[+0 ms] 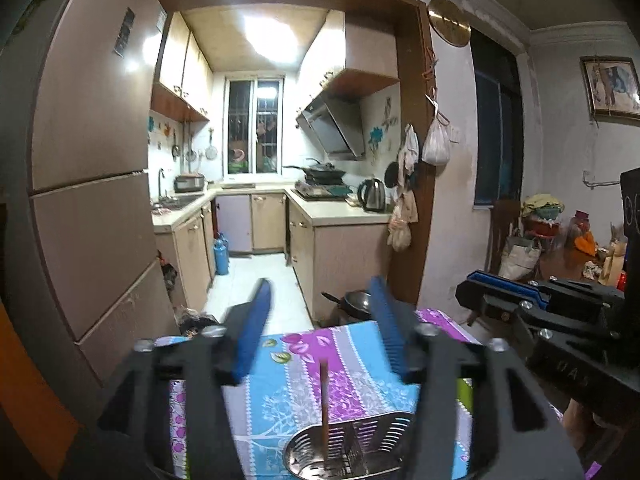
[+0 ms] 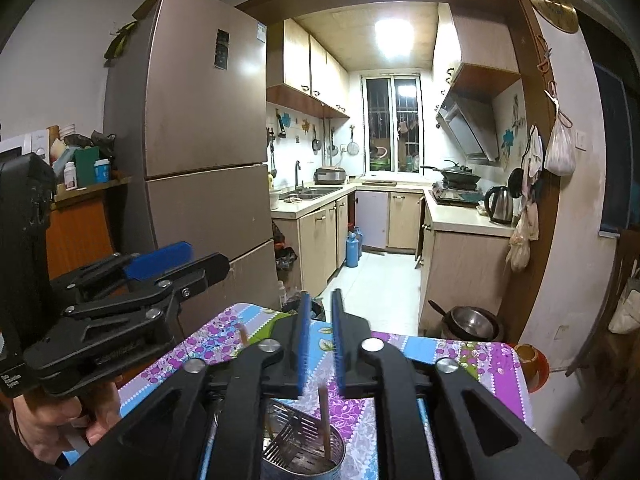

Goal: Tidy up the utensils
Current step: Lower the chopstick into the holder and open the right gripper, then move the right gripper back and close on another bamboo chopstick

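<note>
A perforated steel utensil holder (image 1: 352, 444) stands on the flowered tablecloth (image 1: 288, 368), below my left gripper (image 1: 320, 292). A wooden chopstick (image 1: 324, 400) stands upright in it. The left gripper is open and empty, raised above the table. In the right wrist view the holder (image 2: 304, 452) sits under my right gripper (image 2: 320, 312), with a chopstick (image 2: 325, 420) in it. A second stick tip (image 2: 242, 334) shows further left. The right gripper's jaws stand a narrow gap apart with nothing between them. It also shows from the side in the left wrist view (image 1: 504, 292).
A tall fridge (image 2: 200, 140) stands left of the kitchen doorway. A steel pot (image 2: 472, 324) sits on the floor by the counter (image 2: 464, 220). An orange cup (image 2: 530, 360) is at the table's right edge. Bags hang on the door frame (image 2: 560, 148).
</note>
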A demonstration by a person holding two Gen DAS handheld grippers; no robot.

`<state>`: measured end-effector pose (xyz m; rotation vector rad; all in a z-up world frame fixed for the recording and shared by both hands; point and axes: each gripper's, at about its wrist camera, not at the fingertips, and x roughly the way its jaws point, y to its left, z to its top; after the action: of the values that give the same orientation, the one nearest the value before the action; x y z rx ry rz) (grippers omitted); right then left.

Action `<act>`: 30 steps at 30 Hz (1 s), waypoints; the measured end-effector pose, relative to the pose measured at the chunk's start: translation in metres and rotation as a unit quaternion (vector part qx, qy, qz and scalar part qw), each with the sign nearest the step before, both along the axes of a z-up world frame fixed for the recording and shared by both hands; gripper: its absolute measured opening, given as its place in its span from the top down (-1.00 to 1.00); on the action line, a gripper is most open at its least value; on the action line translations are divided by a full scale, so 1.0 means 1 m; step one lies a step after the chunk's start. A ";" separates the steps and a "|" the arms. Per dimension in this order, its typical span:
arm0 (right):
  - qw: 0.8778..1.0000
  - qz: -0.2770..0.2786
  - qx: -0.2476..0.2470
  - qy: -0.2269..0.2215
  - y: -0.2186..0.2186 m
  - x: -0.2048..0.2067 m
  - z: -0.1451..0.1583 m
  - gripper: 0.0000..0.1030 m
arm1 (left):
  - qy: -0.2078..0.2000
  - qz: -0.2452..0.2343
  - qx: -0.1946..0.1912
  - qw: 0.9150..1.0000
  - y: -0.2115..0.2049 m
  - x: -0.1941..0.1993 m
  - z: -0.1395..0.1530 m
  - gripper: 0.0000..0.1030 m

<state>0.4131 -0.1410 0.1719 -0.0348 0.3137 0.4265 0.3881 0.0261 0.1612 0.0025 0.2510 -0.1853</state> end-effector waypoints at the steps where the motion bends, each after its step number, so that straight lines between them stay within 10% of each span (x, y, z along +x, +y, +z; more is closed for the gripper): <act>1: 1.000 0.000 0.001 -0.002 -0.001 -0.003 0.001 0.64 | 0.000 0.000 0.000 1.000 0.001 -0.001 0.001 -0.05; 13: 0.997 0.038 0.012 -0.063 -0.007 -0.159 0.013 0.36 | -0.044 -0.001 0.056 0.997 0.041 -0.136 0.007 -0.23; 24: 0.998 0.048 0.011 0.031 0.002 -0.321 -0.161 0.36 | 0.094 -0.006 0.070 0.993 0.109 -0.302 -0.188 -0.22; 30: 0.999 0.011 -0.003 0.030 0.005 -0.367 -0.206 0.36 | 0.115 0.001 0.044 0.992 0.107 -0.350 -0.249 0.17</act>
<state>0.0458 -0.1358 -0.0339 -0.0322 0.3736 0.4491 0.0377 0.1335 -0.0883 0.0679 0.4890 -0.1731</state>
